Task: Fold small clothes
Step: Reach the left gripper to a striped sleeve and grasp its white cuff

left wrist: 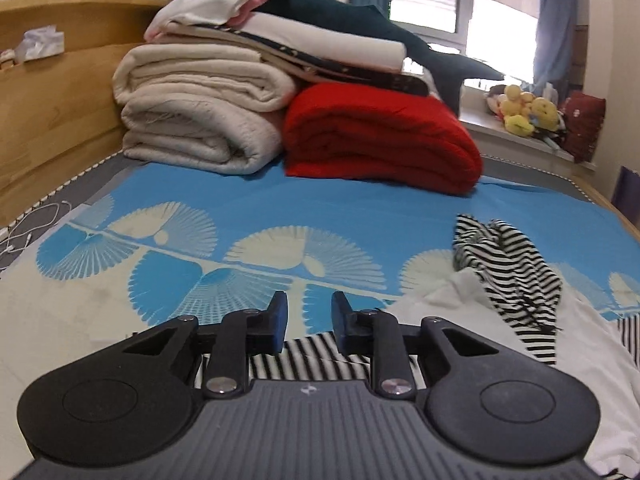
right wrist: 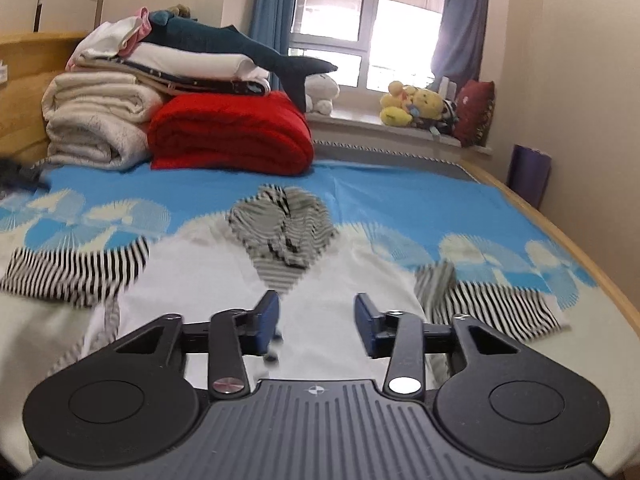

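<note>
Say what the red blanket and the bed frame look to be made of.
Red blanket: soft, matte fabric, probably fleece or knit, judging by its thick rounded folds. Bed frame: light wood with a smooth finish; faint grain and board seams show.

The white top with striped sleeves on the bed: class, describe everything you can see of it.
The white top looks like soft, thin knit cloth. It lies spread out on the blue patterned bed cover, body white, with black-and-white striped sleeves stretched out to each side. A striped hood or collar sits bunched at the neck end, towards the red blanket. It is not folded yet. The cloth is slightly rumpled; the picture is blurred, so finer detail cannot be told.
</note>
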